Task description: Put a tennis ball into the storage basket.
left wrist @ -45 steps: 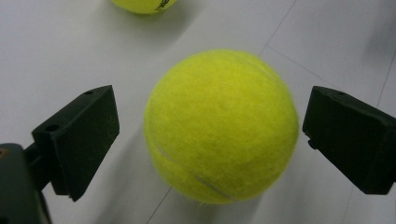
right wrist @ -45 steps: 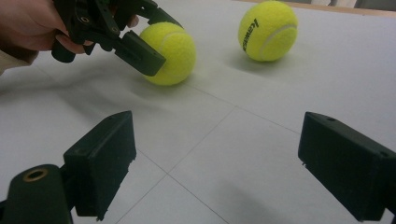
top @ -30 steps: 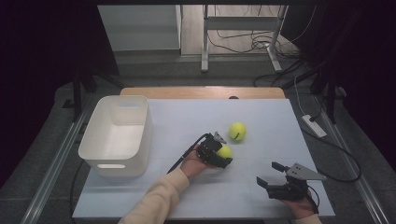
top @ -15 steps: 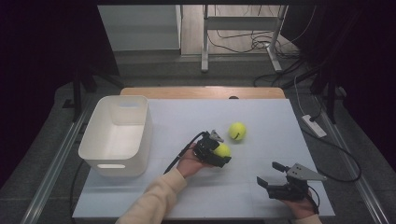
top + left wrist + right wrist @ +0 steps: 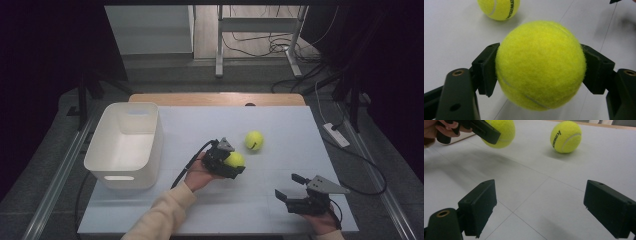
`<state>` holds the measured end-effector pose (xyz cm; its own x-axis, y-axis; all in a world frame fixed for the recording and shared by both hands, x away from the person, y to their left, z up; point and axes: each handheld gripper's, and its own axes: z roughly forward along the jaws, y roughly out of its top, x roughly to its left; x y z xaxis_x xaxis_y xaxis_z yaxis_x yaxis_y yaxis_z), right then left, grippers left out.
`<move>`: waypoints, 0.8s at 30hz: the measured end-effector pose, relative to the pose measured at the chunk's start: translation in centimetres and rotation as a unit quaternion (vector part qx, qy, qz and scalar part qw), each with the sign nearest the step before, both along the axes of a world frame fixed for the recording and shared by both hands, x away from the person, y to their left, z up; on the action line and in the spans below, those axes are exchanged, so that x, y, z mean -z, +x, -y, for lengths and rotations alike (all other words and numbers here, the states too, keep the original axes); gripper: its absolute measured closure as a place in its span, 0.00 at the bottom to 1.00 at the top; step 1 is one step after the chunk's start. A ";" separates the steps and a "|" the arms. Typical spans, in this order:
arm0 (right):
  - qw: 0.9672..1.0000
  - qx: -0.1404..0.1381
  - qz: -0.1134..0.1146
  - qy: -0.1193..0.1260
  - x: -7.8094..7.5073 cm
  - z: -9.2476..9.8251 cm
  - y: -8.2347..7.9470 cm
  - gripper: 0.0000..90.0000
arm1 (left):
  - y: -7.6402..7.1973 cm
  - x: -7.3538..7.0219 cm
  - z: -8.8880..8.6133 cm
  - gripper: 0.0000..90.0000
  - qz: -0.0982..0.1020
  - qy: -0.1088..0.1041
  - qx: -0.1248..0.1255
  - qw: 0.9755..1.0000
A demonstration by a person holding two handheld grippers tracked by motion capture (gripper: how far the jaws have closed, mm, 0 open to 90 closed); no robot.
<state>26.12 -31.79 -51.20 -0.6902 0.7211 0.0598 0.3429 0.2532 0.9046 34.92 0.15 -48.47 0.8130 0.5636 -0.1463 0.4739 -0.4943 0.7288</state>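
My left gripper (image 5: pixel 235 162) is shut on a yellow tennis ball (image 5: pixel 234 159), held a little above the white table (image 5: pixel 200 125) near its middle. In the left gripper view both black pads press the sides of the held ball (image 5: pixel 540 65). A second tennis ball (image 5: pixel 254 140) lies on the table just beyond and to the right, also in the left gripper view as the second ball (image 5: pixel 498 8) and in the right gripper view as the second ball (image 5: pixel 566 136). My right gripper (image 5: pixel 291 189) rests near the front right of the table, open, jaws wide apart with nothing between them (image 5: pixel 539 205).
A white rectangular bin (image 5: pixel 126 144), with nothing seen in it, stands on the left part of the table. A wooden strip (image 5: pixel 215 99) runs along the far edge. Cables and a power strip (image 5: pixel 336 135) lie on the floor to the right.
My left gripper has lifted the held ball slightly off the table and drifted a little left. The right gripper has stayed where it was.
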 end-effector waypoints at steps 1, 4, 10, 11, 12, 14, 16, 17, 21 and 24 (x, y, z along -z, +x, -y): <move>1.000 0.001 0.000 -0.001 0.0 0.0 0.0 0.13 | 0.0 -0.1 -0.1 0.30 0.001 -0.001 -0.001 1.000; 1.000 0.001 -0.001 -0.001 0.0 0.0 0.0 0.13 | -0.1 -0.4 -0.4 0.30 0.005 -0.004 -0.001 1.000; 1.000 0.001 -0.001 -0.001 0.0 0.0 0.0 0.13 | -0.3 -1.0 -1.1 0.30 0.010 -0.018 -0.009 1.000; 1.000 0.001 -0.001 -0.001 0.0 0.0 0.0 0.13 | -0.3 -1.1 -1.2 0.30 0.010 -0.020 -0.010 1.000; 1.000 0.001 -0.001 -0.001 0.0 0.0 0.0 0.13 | -0.3 -1.3 -1.4 0.30 0.012 -0.020 -0.010 1.000; 1.000 0.001 -0.001 0.000 0.0 0.0 0.0 0.13 | -0.5 -1.6 -1.7 0.29 0.017 -0.022 -0.012 1.000; 1.000 0.001 -0.001 0.000 0.0 0.0 0.0 0.13 | -0.7 -1.9 -2.1 0.29 0.020 -0.029 -0.012 0.999; 1.000 0.001 -0.001 0.000 0.0 0.0 0.0 0.13 | -0.7 -2.0 -2.2 0.29 0.021 -0.028 -0.012 0.999; 1.000 0.001 -0.002 -0.001 0.0 0.0 0.0 0.13 | -0.9 -2.3 -2.5 0.29 0.023 -0.033 -0.015 0.999; 1.000 0.001 -0.001 0.000 0.0 -0.1 0.0 0.13 | -1.0 -2.5 -2.9 0.29 0.027 -0.035 -0.018 0.999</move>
